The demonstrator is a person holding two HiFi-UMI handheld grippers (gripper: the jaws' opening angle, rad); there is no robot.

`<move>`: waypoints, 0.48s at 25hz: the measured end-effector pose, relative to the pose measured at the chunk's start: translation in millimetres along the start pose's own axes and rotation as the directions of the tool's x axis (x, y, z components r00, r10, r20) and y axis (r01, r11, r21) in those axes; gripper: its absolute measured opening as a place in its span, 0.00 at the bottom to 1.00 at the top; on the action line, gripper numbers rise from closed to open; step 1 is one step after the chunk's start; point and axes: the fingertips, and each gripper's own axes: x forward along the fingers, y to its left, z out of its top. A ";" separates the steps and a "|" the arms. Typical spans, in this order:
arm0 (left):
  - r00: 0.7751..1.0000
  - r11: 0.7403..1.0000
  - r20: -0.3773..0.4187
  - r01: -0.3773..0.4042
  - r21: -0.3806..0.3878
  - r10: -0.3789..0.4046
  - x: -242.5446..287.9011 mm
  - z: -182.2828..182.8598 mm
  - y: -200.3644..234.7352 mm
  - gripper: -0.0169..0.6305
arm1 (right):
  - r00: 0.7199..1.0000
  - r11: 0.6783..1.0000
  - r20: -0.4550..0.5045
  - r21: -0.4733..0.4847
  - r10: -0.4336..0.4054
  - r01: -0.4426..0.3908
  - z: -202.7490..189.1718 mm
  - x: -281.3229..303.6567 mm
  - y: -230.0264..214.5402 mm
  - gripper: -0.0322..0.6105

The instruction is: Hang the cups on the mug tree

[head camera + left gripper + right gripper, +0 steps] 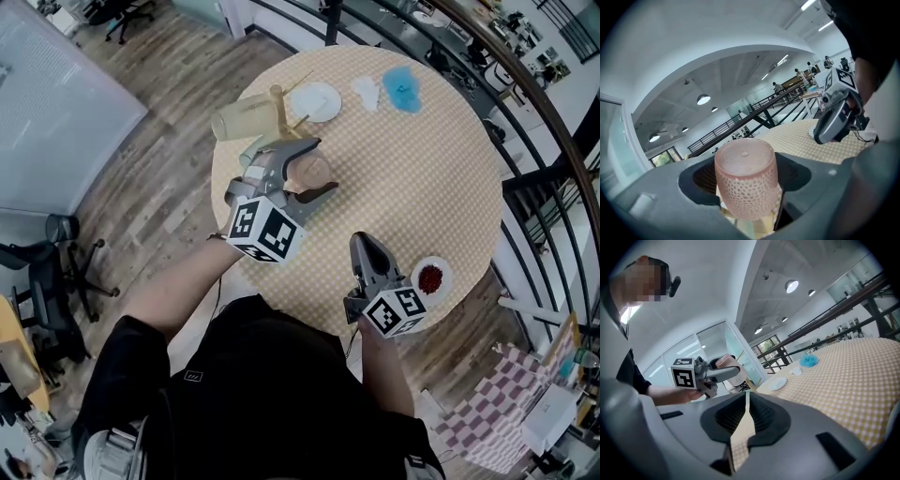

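Note:
A pink dotted cup (746, 178) sits between the jaws of my left gripper (321, 165), which is shut on it above the left part of the round table. In the head view the pink cup (307, 174) hangs just in front of the wooden mug tree (278, 101). A pale yellow cup (238, 121) is on the tree's left side. Near the table's front edge, my right gripper (362, 242) is shut with nothing in it. The right gripper view shows its jaws (746, 394) pressed together, with the left gripper and the pink cup (726, 363) beyond them.
A white plate (317, 101), a white crumpled piece (367, 91) and a blue fluffy thing (402, 87) lie at the table's far side. A small white dish with red bits (432, 278) stands at the front right edge. A black railing (525, 84) runs behind the table.

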 end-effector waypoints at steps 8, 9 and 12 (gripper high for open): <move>0.997 0.998 -0.046 -0.061 -0.011 0.060 14.1 -9.8 10.8 0.56 | 1.000 1.000 -0.023 0.012 0.016 -0.015 -4.0 -2.1 -11.5 0.10; 0.996 0.998 -0.053 -0.066 -0.008 0.065 14.8 -12.9 12.4 0.56 | 1.000 1.000 -0.024 0.012 0.015 -0.015 -3.4 -1.3 -12.5 0.10; 0.994 0.997 -0.072 -0.081 -0.001 0.081 17.5 -21.2 15.3 0.56 | 1.000 1.000 -0.025 0.013 0.018 -0.018 -0.7 -0.2 -15.9 0.10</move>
